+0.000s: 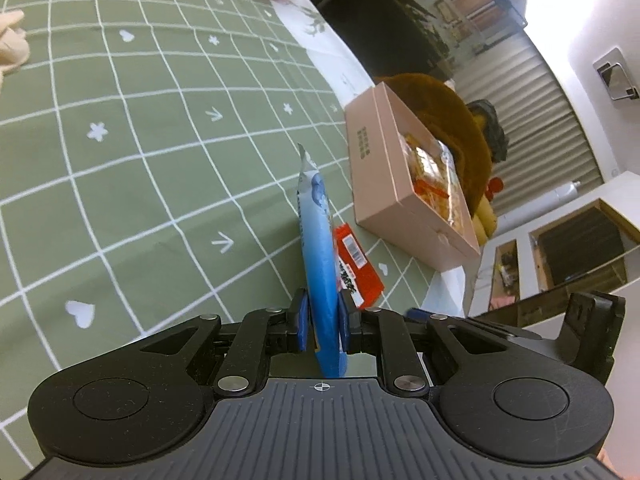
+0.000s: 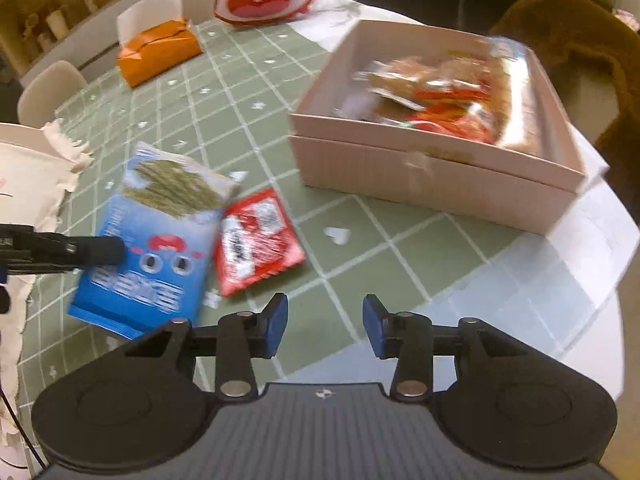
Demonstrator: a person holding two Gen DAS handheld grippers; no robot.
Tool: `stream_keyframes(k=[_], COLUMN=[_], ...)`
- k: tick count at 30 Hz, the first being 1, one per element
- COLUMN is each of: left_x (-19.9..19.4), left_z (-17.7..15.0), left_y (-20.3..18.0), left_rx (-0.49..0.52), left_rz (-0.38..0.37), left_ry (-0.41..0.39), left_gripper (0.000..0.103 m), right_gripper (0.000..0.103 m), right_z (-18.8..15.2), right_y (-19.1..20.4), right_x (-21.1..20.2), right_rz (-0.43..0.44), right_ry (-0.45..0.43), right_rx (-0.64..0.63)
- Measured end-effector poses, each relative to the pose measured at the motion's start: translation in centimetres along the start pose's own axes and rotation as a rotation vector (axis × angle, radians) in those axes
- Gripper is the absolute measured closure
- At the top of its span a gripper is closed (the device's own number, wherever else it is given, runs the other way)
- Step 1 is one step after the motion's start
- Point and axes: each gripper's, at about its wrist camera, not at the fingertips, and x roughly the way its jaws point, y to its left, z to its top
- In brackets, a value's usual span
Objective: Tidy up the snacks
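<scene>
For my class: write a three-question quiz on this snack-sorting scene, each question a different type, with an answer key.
1. True or false: the left gripper is shut on the blue snack packet.
2. Multiple choice: where does the red snack packet lie? A) inside the pink box; B) on the green checked tablecloth, beside the blue packet; C) between the right gripper's pads.
3. Fill in: the right gripper holds ____.

Key: 1 true; 2 B; 3 nothing, its jaws stand apart over the cloth.
</scene>
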Motion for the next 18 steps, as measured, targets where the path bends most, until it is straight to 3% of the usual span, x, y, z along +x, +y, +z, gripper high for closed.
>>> stream_keyframes(k=[3,7,14,15,18], left_x=[0.7,2.0,3.7,3.4,1.5], left_z=[-0.1,-0.1,0.1,0.1,0.1], left_y=[-0.2,-1.3,-1.6,-1.3,-1.3], left_rx=[-0.006,0.035,-0.011,-0.030,-0.012], left_rz=[-0.003,0.041,0.021,0.012,0.058], left_ry=[0.004,0.006,0.030,0.024,-0.029], left_gripper=[0.081,0.078,0.084,0.084,0.084], right_gripper=[0.060,0.057,0.057,0.054,0.035], right_z=[0.0,-0.4,-0.4,-0.4,-0.3], right_y=[1.0,2.4,2.6,2.7,3.1], right_x=[0.9,1.1,1.0,1.0,0.8], right_rz=[0.041,0.026,0.032,0.027,0.008], right_ry=[0.014,-0.012,-0.010,-0.009,-0.024], right_rx=[-0.003,-0.059,-0.075,-0.084,-0.109])
